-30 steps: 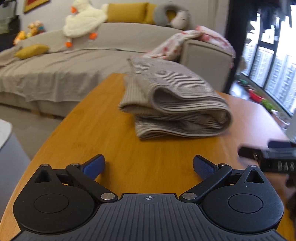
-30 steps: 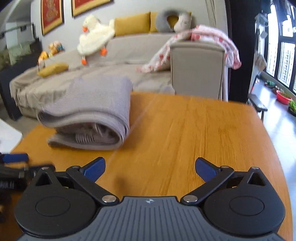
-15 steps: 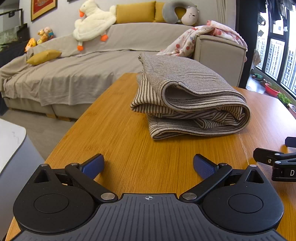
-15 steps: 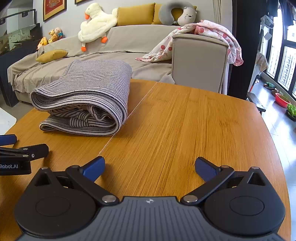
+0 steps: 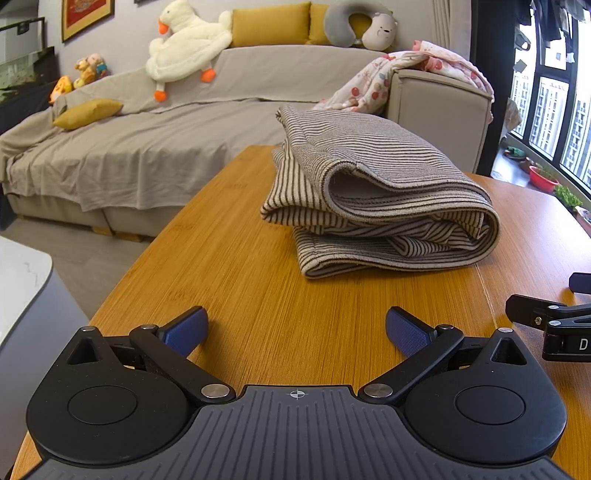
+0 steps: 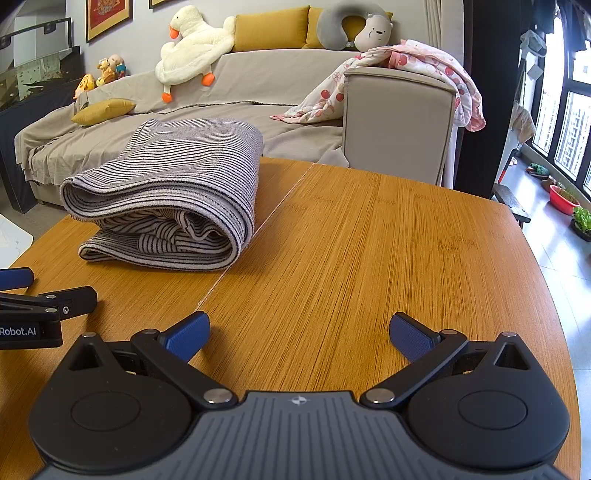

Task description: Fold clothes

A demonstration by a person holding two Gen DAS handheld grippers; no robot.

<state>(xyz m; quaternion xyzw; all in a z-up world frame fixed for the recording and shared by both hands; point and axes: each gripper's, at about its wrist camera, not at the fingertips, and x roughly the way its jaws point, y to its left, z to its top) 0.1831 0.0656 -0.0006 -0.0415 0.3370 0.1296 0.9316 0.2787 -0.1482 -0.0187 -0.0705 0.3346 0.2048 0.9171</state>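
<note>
A striped knit garment (image 5: 376,195) lies folded into a thick bundle on the wooden table (image 5: 258,302), toward the far edge nearest the sofa (image 5: 155,147). Its rounded fold faces the table's middle seam, and its open layered edges face the camera in both views. In the right wrist view the same bundle (image 6: 173,195) sits left of the seam, well ahead of the tool.

The left gripper (image 5: 295,328) hovers low over bare wood near the table's front edge, its jaws spread wide with nothing between the blue pads (image 5: 184,330). The right gripper (image 6: 299,334) is likewise spread wide and empty over the table's right half, clear of the cloth. Each tool shows at the edge of the other's view — the two sit side by side, apart from each other and from the garment.

Behind the table the grey-covered sofa carries a white plush goose (image 5: 184,40), mustard cushions (image 5: 271,23), a grey neck pillow (image 6: 351,27) and a floral blanket (image 6: 417,74) draped over the armrest. Tall windows (image 5: 554,81) stand at the right.
</note>
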